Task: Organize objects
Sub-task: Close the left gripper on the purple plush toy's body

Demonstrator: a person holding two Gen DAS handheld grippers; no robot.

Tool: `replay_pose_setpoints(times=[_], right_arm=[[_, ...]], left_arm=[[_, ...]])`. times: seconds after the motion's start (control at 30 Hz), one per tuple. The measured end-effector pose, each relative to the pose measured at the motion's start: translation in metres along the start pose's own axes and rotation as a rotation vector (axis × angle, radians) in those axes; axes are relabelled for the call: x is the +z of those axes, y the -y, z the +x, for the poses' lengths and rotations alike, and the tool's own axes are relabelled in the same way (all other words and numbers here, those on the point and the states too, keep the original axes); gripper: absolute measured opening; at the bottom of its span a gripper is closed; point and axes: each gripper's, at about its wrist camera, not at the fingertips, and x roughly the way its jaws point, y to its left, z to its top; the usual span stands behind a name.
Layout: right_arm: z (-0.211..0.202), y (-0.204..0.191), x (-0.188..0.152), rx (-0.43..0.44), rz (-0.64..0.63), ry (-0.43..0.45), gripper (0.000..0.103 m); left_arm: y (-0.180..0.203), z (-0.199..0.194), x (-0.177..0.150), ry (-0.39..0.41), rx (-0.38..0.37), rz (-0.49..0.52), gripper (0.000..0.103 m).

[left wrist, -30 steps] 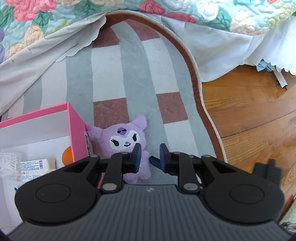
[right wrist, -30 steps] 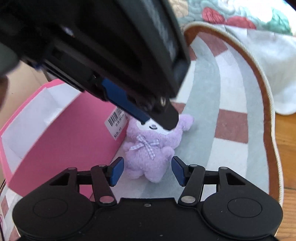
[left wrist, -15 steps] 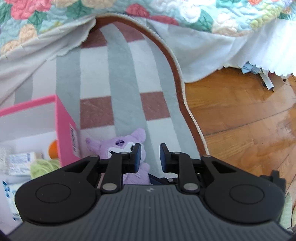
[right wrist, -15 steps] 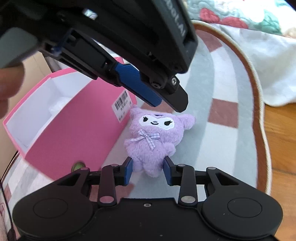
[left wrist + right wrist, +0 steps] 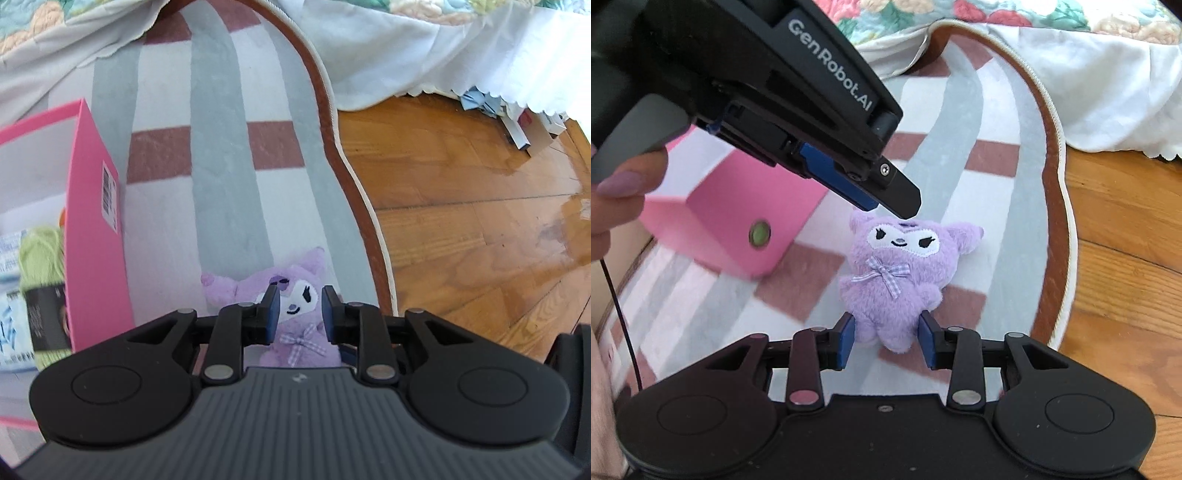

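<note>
Over the last second the plush toy (image 5: 899,273) has come away from the pink box (image 5: 738,221). It was tucked against the box wall by the barcode label; now it sits further right over the rug (image 5: 221,147), with a clear strip of rug between them. The right gripper (image 5: 886,338) closed in on the toy's lower body, and its jaws have just been opening a little again. The toy is between them, and both blue pads look to be touching its sides just above the feet, so we read this as a light grip on the toy. The left gripper (image 5: 300,312) is closed and empty, with its tip just above the toy's head. The hand (image 5: 617,199) on its handle shows at the far left of the right wrist view.

For the task, we judge that the toy is now free to be lifted into the box, whose open top already shows a ball of green yarn (image 5: 40,251) and some packets. With the grip so loose and so low, we think the toy could slip or tip forward.

The toy is soft lilac fleece, squat and rounded, with pointed ears, a white stitched face and a small gingham bow. It will squash under the pads. The box is stiff, smooth card with sharp corners. The rug is short-piled, with grey, white and dusty-red checks and a brown scalloped border. On its right lies glossy wooden floor (image 5: 461,221). At the far side hang a quilted floral bedspread (image 5: 997,14) and a white scalloped bed skirt (image 5: 406,55).
</note>
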Motion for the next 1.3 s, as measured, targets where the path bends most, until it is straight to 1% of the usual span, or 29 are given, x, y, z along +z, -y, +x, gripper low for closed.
replay_pose_setpoints(times=[0.1,0.17,0.23,0.3,0.37,0.5,0.6,0.73,0.83,0.9,1.0,1.1,1.17,1.23,1.3], right_arm=[[0.004,-0.003,-0.001,0.007,0.007,-0.006,0.050],[0.000,-0.004,0.001,0.039,0.023,-0.004,0.054],[0.000,-0.003,0.003,0.051,0.037,0.006,0.073],[0.000,-0.005,0.005,0.034,0.033,0.021,0.076],[0.002,-0.006,0.007,0.019,0.030,0.026,0.076],[0.010,-0.006,0.004,0.007,0.030,0.031,0.076],[0.012,-0.007,-0.001,0.011,0.042,0.042,0.076],[0.012,-0.007,-0.002,-0.008,0.051,0.064,0.076],[0.017,-0.005,-0.003,-0.017,0.059,0.062,0.076],[0.019,-0.008,-0.004,-0.020,0.045,0.059,0.076],[0.018,-0.014,-0.007,-0.014,0.014,0.096,0.076],[0.019,-0.012,-0.009,0.004,0.033,0.117,0.077],[0.022,-0.008,-0.011,0.003,0.066,0.111,0.072],[0.022,-0.005,-0.012,-0.020,0.083,0.128,0.061],[0.021,-0.003,-0.012,-0.027,0.096,0.129,0.058]], left_arm=[[-0.002,0.003,-0.010,0.000,0.005,-0.020,0.025],[-0.005,0.005,-0.016,0.004,0.010,-0.040,0.027],[-0.012,0.008,-0.019,0.002,0.011,-0.077,0.032],[-0.019,0.010,-0.022,-0.002,0.023,-0.113,0.033],[-0.023,0.012,-0.026,0.000,0.025,-0.129,0.034],[-0.028,0.017,-0.032,0.003,-0.011,-0.163,0.035],[-0.027,0.017,-0.038,0.030,-0.019,-0.157,0.040],[-0.026,0.025,-0.046,0.035,-0.042,-0.159,0.041],[-0.025,0.030,-0.053,0.039,-0.029,-0.151,0.042],[-0.025,0.031,-0.056,0.057,-0.029,-0.147,0.042],[-0.025,0.031,-0.059,0.080,-0.040,-0.116,0.039],[-0.024,0.029,-0.064,0.105,-0.046,-0.081,0.038],[-0.026,0.029,-0.066,0.118,-0.054,-0.084,0.038],[-0.028,0.031,-0.068,0.118,-0.046,-0.097,0.043],[-0.031,0.033,-0.069,0.117,-0.058,-0.132,0.043]])
